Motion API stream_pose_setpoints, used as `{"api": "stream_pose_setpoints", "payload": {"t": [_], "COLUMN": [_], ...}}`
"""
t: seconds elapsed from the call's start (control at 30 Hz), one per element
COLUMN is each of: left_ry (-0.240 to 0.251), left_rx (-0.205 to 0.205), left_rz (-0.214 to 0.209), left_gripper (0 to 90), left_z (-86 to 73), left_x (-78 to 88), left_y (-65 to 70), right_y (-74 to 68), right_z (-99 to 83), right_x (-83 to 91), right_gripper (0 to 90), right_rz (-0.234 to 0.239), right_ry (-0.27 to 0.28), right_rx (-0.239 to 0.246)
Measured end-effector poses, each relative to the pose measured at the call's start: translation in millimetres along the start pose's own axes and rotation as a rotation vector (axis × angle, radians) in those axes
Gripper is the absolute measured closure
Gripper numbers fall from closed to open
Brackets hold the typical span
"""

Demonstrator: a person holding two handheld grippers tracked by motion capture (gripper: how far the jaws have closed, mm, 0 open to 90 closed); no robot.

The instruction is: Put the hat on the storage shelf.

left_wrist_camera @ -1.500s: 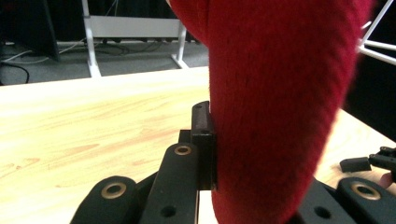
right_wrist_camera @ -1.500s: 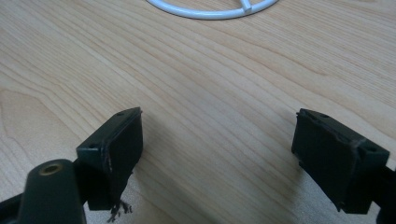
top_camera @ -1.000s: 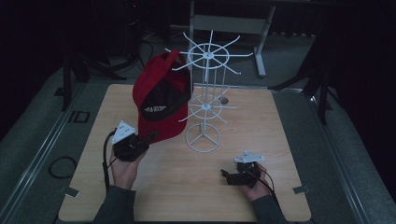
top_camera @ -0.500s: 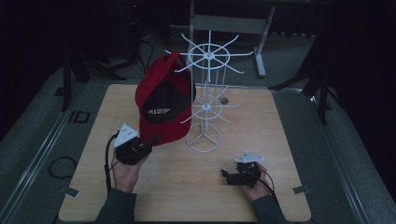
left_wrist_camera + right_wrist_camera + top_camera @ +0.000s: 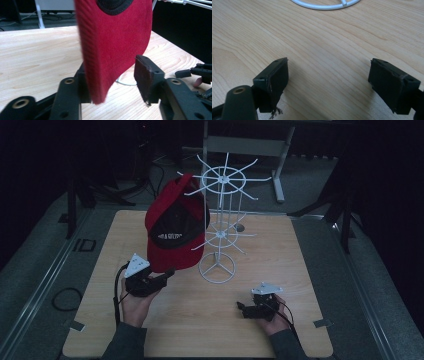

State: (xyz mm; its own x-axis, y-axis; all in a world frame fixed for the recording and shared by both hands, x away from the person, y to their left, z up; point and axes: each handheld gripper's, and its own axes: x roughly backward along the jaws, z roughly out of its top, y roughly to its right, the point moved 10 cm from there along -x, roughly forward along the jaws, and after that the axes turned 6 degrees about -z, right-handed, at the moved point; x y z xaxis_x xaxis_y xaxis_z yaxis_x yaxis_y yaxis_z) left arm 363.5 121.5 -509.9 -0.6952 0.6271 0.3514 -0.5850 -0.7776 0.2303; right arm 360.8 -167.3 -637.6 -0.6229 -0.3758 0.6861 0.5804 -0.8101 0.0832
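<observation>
A red cap (image 5: 175,230) with a black front panel hangs on the white wire rack (image 5: 220,220), brim pointing down. My left gripper (image 5: 167,274) sits at the brim's lower edge. In the left gripper view the brim (image 5: 115,37) hangs between the jaws, against the left pad and with a gap to the right pad. These jaws have just been opening and now stand open. My right gripper (image 5: 242,309) rests low over the table's front right, open (image 5: 328,75) with bare wood between its jaws.
The rack's round base ring (image 5: 324,6) stands on the wooden table (image 5: 280,260) just beyond my right gripper. Its thin wire arms (image 5: 250,180) stick out on all sides. My right gripper (image 5: 197,72) is also at the edge of the left gripper view.
The cap has settled slightly lower on the rack. Both hands have kept their places.
</observation>
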Motion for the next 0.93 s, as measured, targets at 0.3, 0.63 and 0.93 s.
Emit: {"api": "stream_pose_setpoints", "payload": {"t": [0.3,0.63,0.93], "left_ry": [-0.014,-0.007,0.015], "left_rx": [0.022,0.031,0.054], "left_rz": [0.007,0.035,0.03], "left_gripper": [45.6,41.7,40.5], "left_z": [-7.8,-11.7,-10.0], "left_x": [-1.3,6.4,15.8], "left_y": [-5.7,-17.7,-27.8], "right_y": [0.1,-0.3,-0.5], "right_z": [-0.3,-0.5,-0.7], "right_x": [0.2,0.5,0.7], "right_gripper": [16.3,16.3,16.3], "right_rz": [0.0,0.001,0.001], "right_ry": [0.0,0.0,0.0], "right_rx": [0.003,0.002,-0.001]}}
